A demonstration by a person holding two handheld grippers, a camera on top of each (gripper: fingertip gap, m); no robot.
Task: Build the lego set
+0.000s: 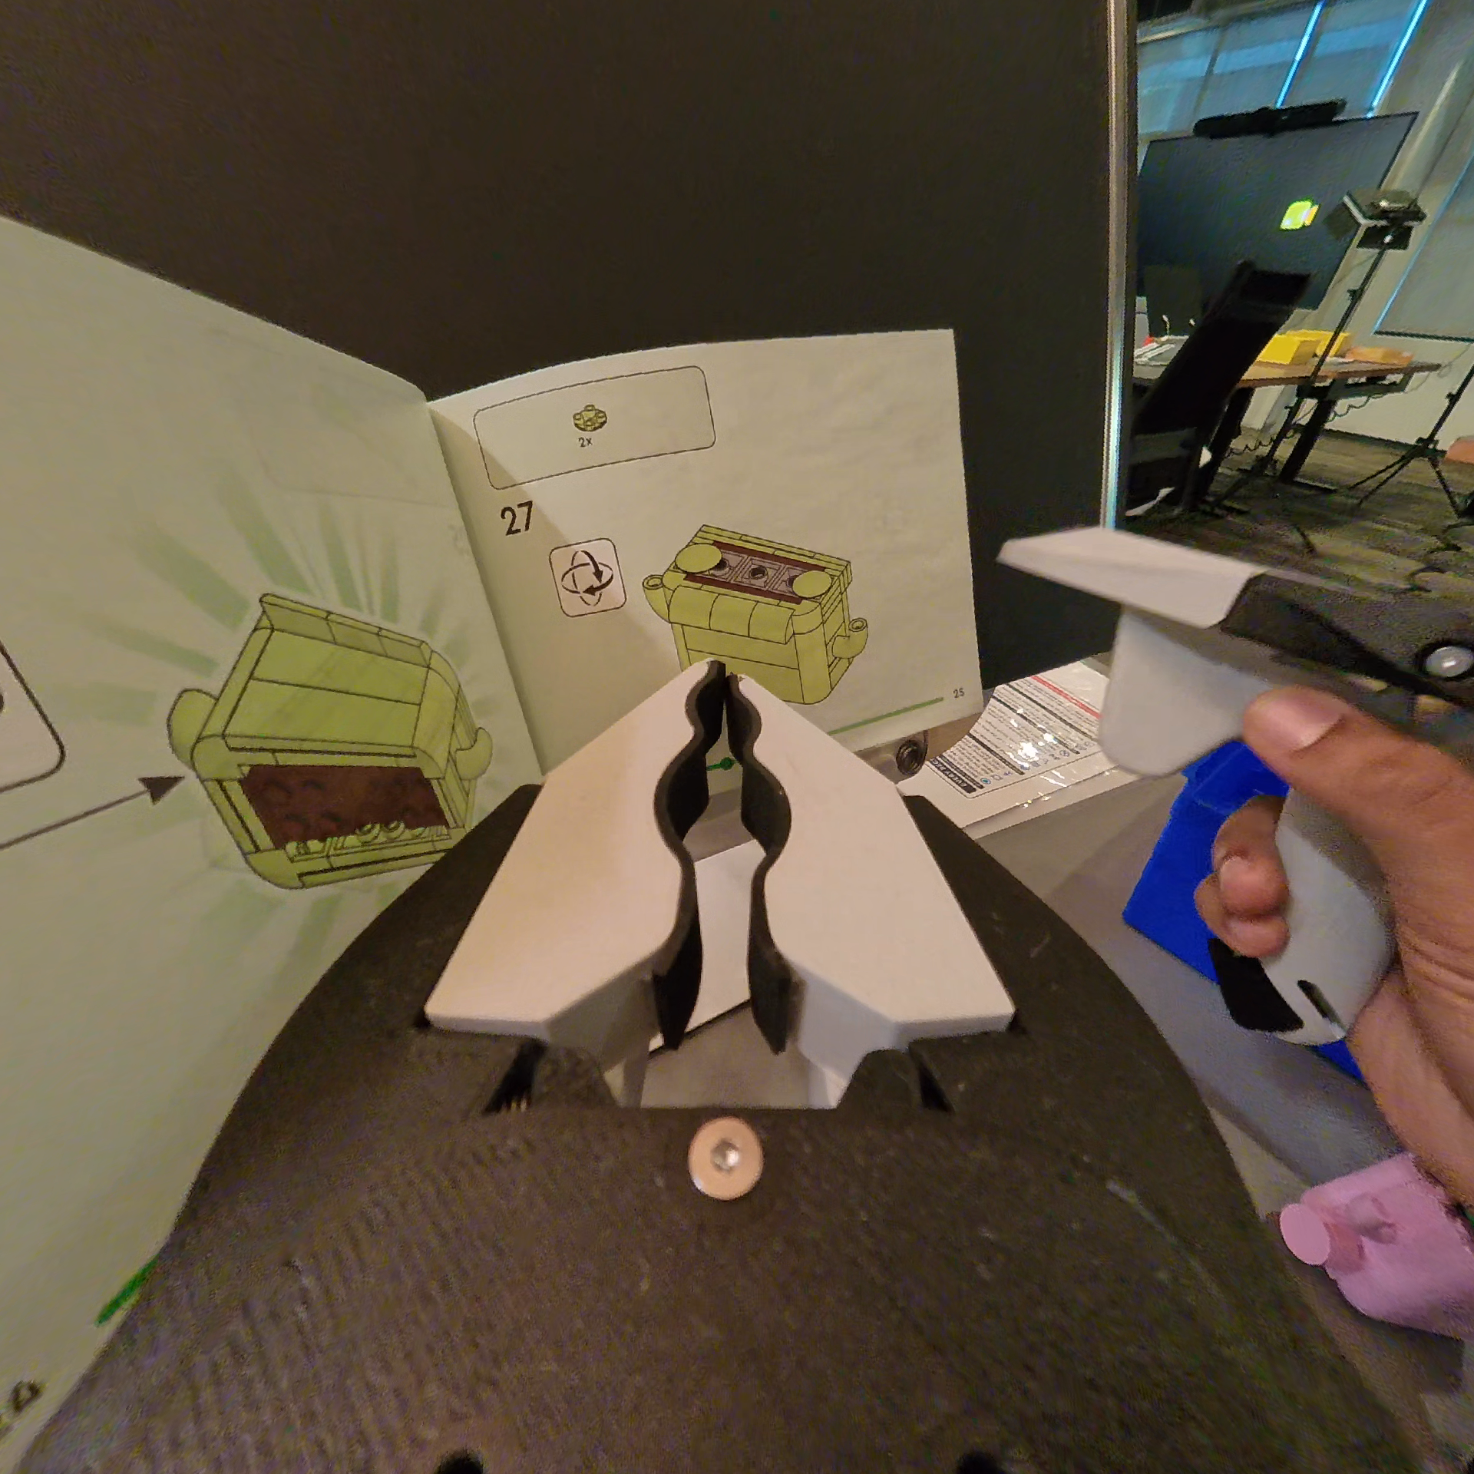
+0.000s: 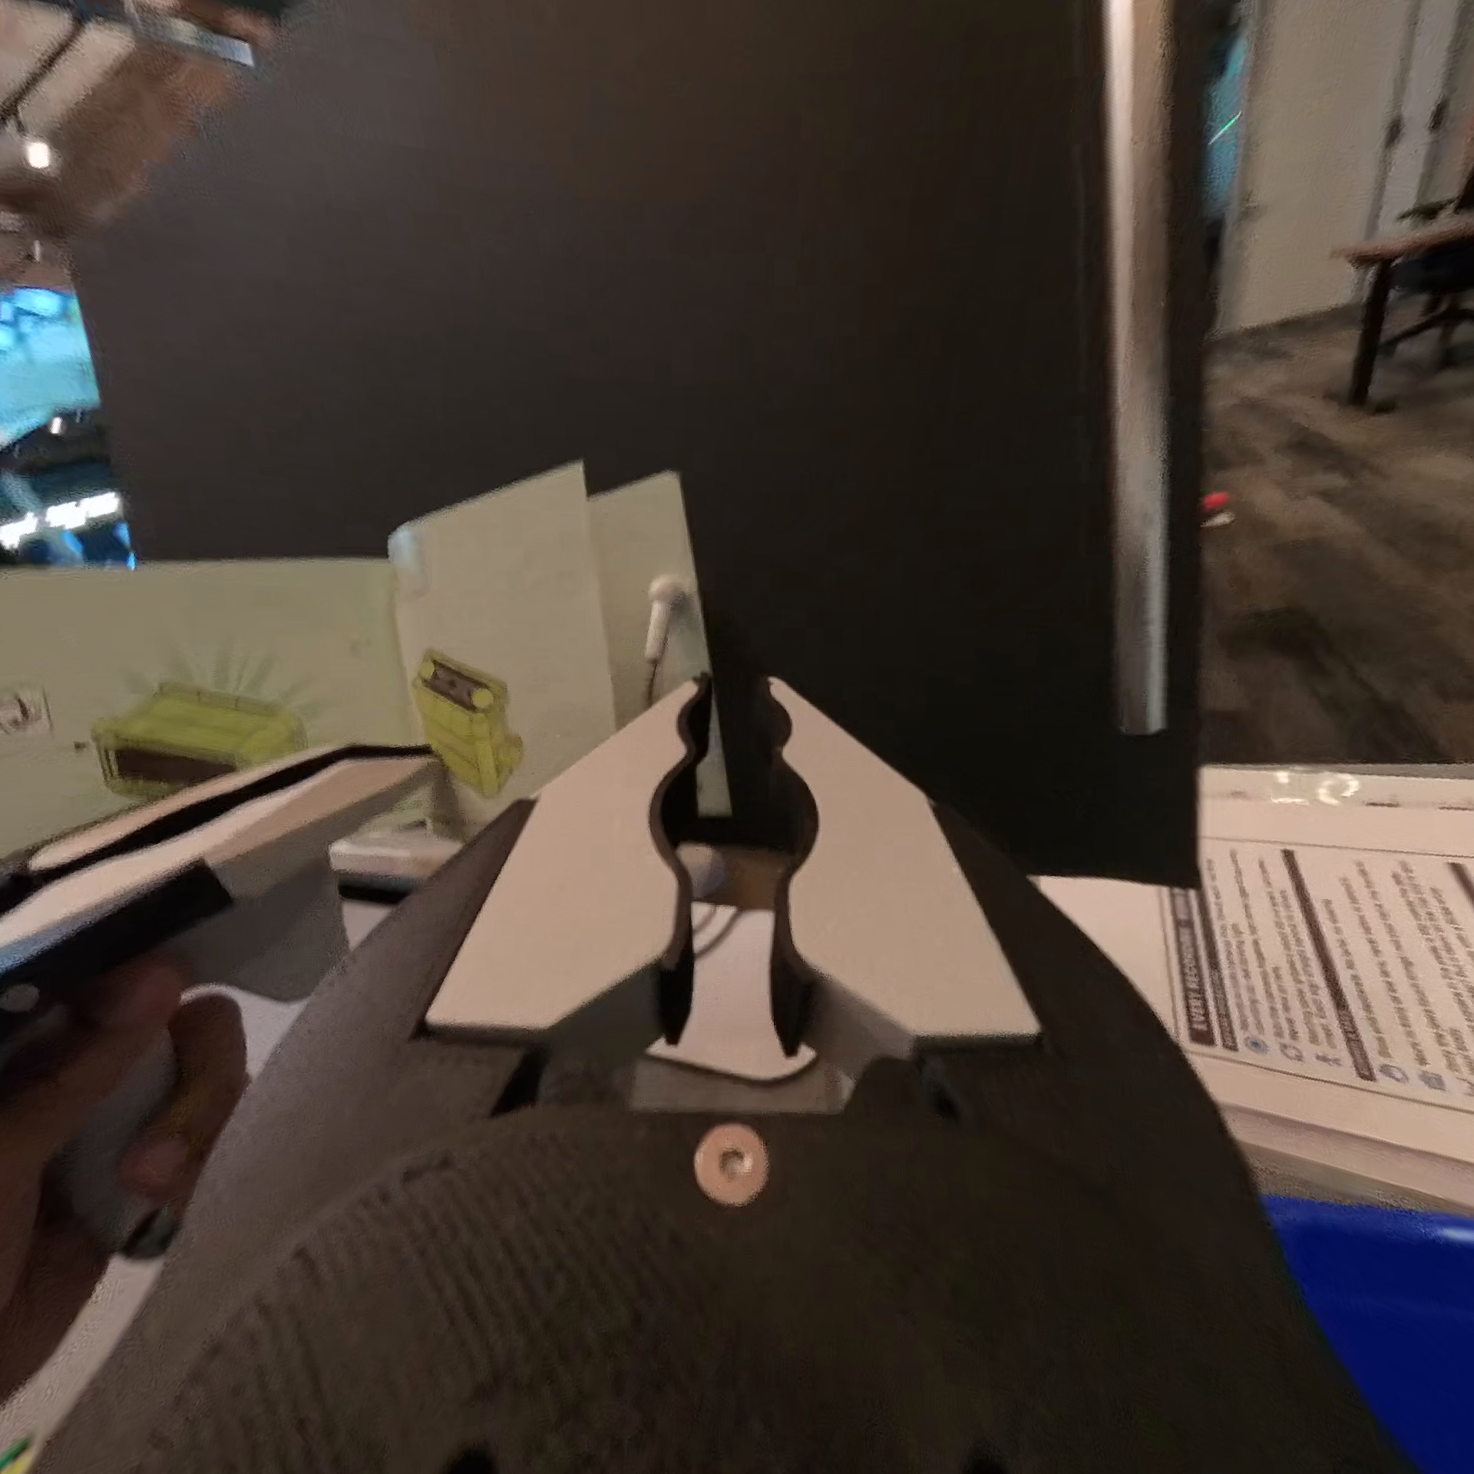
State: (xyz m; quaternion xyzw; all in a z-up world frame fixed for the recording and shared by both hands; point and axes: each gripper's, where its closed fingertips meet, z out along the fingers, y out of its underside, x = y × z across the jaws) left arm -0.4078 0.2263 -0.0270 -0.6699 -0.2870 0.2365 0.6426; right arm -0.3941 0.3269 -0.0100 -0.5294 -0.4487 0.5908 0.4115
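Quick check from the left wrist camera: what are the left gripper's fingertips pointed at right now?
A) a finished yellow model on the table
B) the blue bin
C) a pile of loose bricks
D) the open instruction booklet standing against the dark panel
D: in the left wrist view the left gripper, tips nearly touching with nothing between them, points at the open instruction booklet propped against the dark panel; the blue bin sits off to the right.

Left wrist view: instruction booklet, left page cut by the frame edge, lower part hidden behind the gripper body. Pink lego piece clipped at the right edge; shape unclear. Blue bin mostly behind the hand.

Right wrist view: whole frame motion-blurred. Laminated sheet runs off right.
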